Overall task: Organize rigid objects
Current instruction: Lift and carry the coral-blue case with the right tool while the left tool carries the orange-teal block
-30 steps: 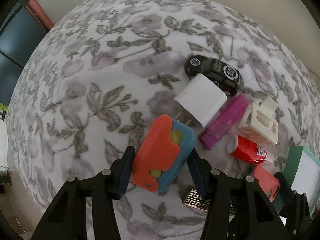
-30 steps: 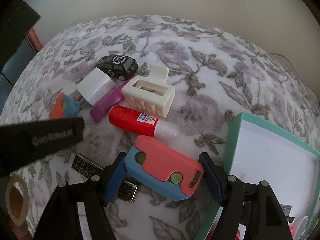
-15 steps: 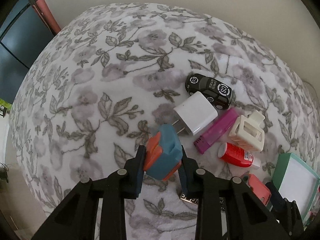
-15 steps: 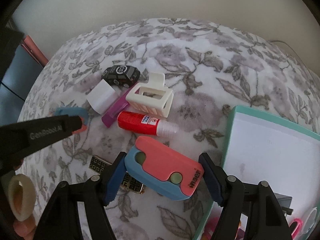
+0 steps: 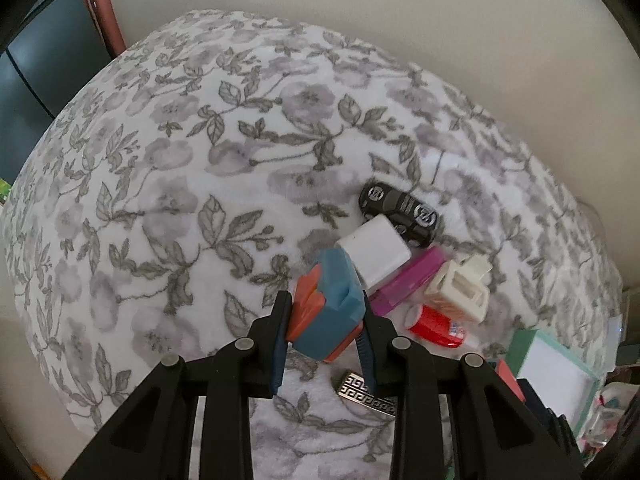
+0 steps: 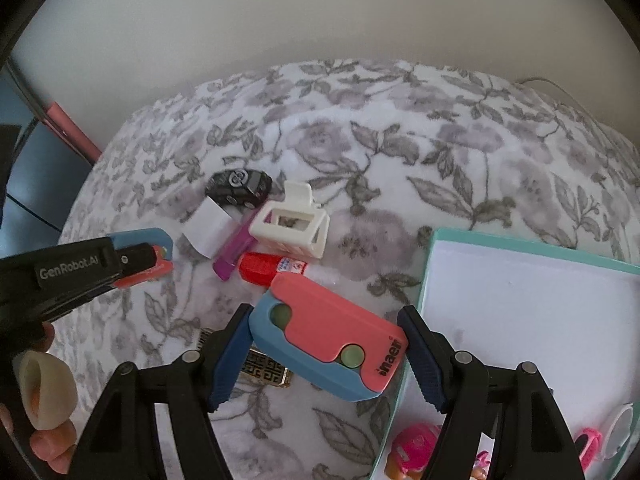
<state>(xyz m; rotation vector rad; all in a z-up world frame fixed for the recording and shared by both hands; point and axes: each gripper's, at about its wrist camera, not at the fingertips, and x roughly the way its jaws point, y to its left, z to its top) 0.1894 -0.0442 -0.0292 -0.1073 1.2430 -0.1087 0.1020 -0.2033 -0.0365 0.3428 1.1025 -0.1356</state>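
Left wrist view: left gripper [image 5: 324, 320] clenches an orange-blue toy [image 5: 326, 308] lifted off the floral bed [image 5: 160, 200]. Right gripper [image 6: 328, 356] grasps a pink-blue toy [image 6: 328, 340] just left of the teal box [image 6: 520, 248]. Probably mid-carry; next, lower each into the box.

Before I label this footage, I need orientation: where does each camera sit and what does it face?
Left wrist: on the left tool, facing the floral blanket; its fingers clamp a coral-blue case.
Right wrist: on the right tool, toward the teal box; left tool and hand visible.
Shared: toy car, white clip.
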